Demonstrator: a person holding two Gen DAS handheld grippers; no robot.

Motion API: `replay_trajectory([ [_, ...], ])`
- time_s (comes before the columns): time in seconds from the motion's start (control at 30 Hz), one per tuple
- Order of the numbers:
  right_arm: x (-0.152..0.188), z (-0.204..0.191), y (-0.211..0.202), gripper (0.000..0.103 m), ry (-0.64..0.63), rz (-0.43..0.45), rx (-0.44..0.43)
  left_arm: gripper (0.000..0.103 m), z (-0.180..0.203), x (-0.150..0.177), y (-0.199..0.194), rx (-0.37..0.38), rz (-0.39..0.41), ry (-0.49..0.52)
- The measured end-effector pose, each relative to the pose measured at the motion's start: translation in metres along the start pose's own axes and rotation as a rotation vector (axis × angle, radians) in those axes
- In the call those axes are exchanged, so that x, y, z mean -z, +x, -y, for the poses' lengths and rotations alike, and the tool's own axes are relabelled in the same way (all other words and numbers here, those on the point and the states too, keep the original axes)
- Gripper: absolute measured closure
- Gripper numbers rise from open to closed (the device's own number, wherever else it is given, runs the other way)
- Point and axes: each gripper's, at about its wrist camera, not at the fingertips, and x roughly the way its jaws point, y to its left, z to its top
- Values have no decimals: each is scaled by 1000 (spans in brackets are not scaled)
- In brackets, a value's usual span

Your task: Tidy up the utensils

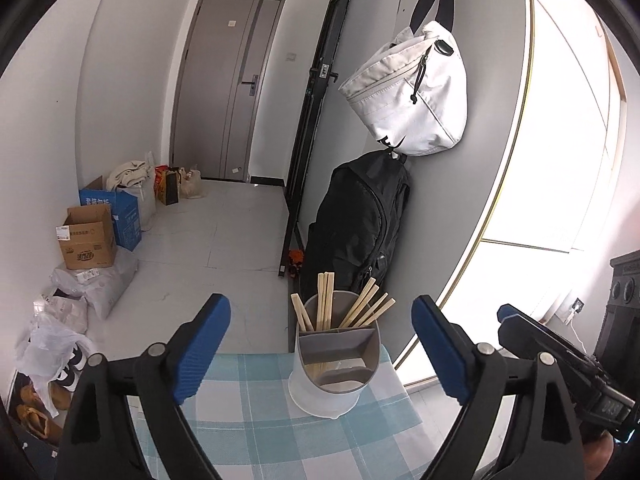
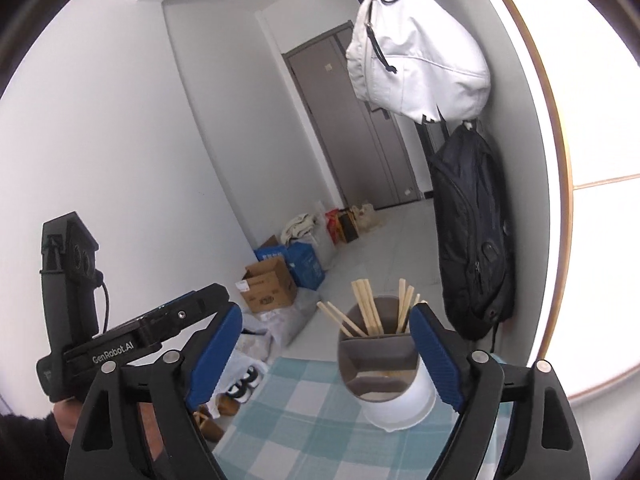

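At the near edge of each view, your two hand-held grippers frame the scene. The left hand-held gripper has its blue pads spread wide with nothing between them; the right hand-held gripper stands equally wide and grips nothing, though its right pad overlaps the holder's rim in its own view. Whether it touches the rim cannot be told.

Just beyond the fingertips, the utensil holder stands upright on the counter, which is covered by a blue-and-white checked cloth. The holder is a white cup with a grey divided insert. The chopsticks stand in its far compartment, fanned out and leaning against the rim. More wooden sticks show low in a nearer compartment; their number cannot be told.

Behind the counter, a black backpack hangs against the grey wall, with a white bag hanging above it. Across the tiled floor, cardboard boxes and plastic bags line the left wall. At the far end is a closed grey door.
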Motion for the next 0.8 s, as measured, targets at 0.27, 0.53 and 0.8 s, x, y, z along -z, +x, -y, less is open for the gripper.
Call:
replay_trajectory([
  [0.27,29,-23,-30,0,-92,106,12,9,-1,23,-28,-103,75,19],
  [0.53,65,-22,-44,0,-122,121,32,1,-10,49,-37,-160,119,1],
  [0.8,81,-21,-43,0,-145,118,64,1,-15,78,-27,-207,99,4],
])
